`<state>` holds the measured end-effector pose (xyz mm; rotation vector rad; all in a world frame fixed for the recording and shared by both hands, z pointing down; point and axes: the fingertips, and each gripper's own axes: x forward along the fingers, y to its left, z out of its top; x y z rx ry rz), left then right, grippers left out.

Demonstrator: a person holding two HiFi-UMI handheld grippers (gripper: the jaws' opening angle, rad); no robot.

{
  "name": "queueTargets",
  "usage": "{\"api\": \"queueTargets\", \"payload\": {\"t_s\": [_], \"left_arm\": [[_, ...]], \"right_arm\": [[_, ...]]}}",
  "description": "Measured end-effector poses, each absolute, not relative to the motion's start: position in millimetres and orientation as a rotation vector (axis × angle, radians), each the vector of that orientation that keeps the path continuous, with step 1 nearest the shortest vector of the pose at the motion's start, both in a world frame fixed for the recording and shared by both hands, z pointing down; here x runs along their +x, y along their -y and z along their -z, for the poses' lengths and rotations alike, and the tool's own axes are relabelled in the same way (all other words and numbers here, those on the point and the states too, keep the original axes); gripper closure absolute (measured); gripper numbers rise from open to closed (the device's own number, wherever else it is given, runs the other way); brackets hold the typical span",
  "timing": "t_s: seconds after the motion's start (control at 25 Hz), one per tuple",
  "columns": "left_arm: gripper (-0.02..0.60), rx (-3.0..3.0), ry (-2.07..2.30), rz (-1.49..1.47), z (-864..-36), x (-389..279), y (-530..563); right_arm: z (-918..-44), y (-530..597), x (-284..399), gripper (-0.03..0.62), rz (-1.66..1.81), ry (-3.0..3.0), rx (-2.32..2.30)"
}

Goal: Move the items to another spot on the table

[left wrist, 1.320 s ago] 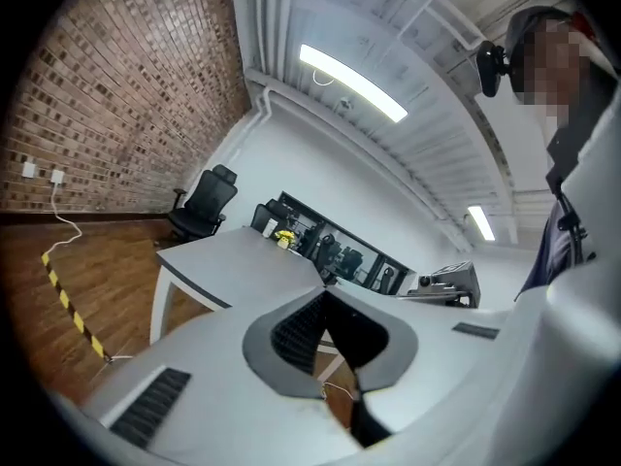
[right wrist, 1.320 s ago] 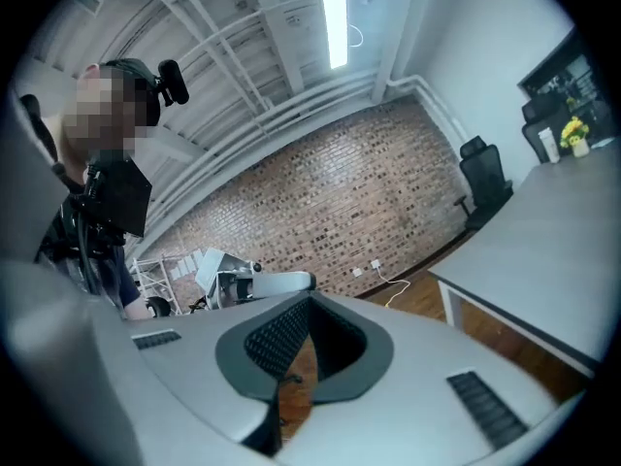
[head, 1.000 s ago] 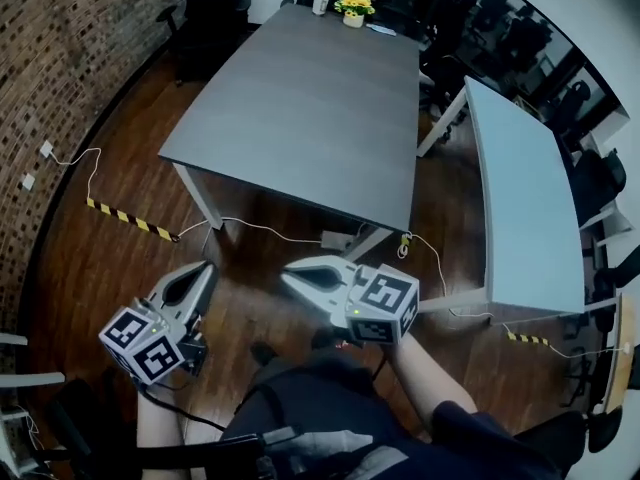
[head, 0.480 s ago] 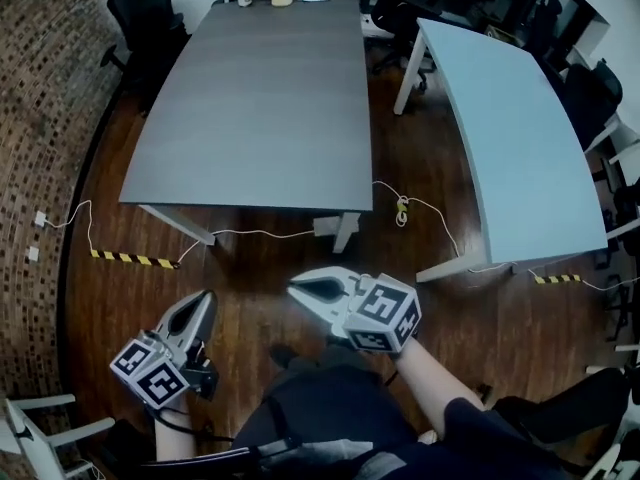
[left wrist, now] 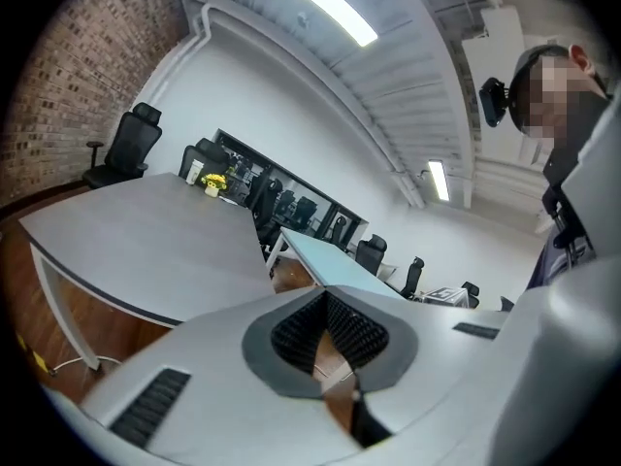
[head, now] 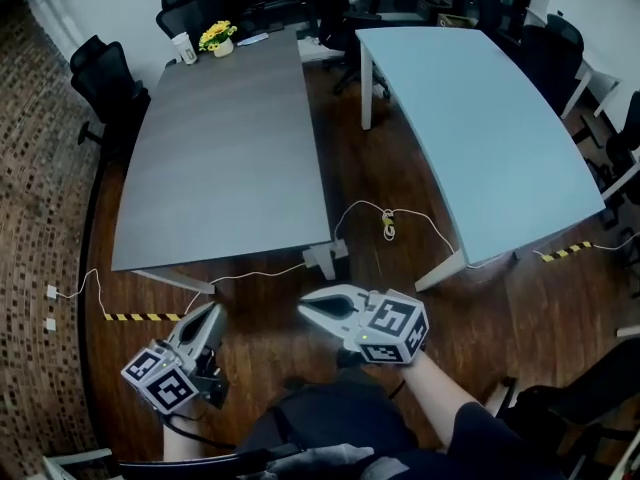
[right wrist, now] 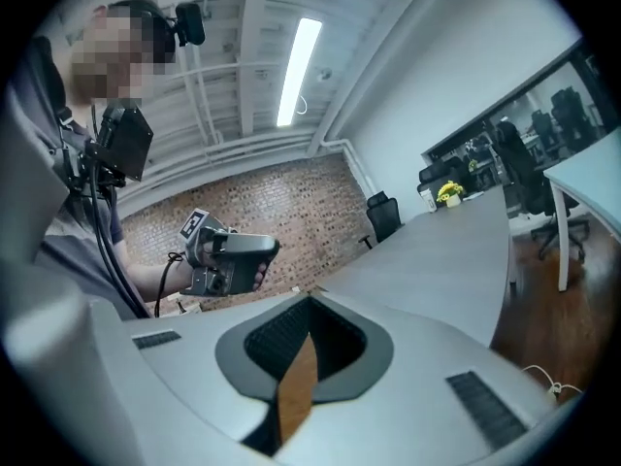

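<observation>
While the white paper cup (head: 183,48), the small pot of yellow flowers (head: 217,38) and a flat pale item (head: 252,39) too small to identify stand grouped at the far end of the long grey table (head: 220,158), in the upper left of the head view, you are off its near end over the dark wooden floor, well apart from them. Both claws are pressed together with nothing in them: the left gripper (head: 211,311) at lower left, the right gripper (head: 304,307) at lower centre. That fits walking up to fetch the items as well as stepping away with them already set there, so keep both claws low and clear of the table's near corner, and mind the white cable (head: 255,273) trailing across the floor. Against the frame a second earlier, the items have slid from top centre to upper left, the pale blue table (head: 480,138) now fills the upper right, and the grippers sit equally low, shut as before.
</observation>
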<state>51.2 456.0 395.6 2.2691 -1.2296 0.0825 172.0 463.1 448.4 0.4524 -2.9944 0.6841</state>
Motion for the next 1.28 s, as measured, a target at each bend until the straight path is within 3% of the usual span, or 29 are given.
{"api": "queueTargets", "payload": {"t_s": [0.24,0.72,0.96,1.28], "left_arm": [[0.577,2.351,1.155,-0.171,-385.4,86.9,-432.8],[0.577,2.546,0.956,-0.238,-378.8,135.1,-410.2],[0.577,2.622,0.903,-0.163,-362.1,93.5,-424.2],[0.577,2.571,0.88,-0.048,-357.0,-40.6,-432.2]], "right_arm": [[-427.3,-445.7,191.7,0.611,-0.623,3.058,0.519],[-404.1,-468.5,169.0,0.611,-0.582,3.075,0.543],[-373.1,-471.5,133.0,0.611,-0.625,3.165,0.634],[-364.3,-477.1,10.1,0.611,-0.523,3.086,0.752]]}}
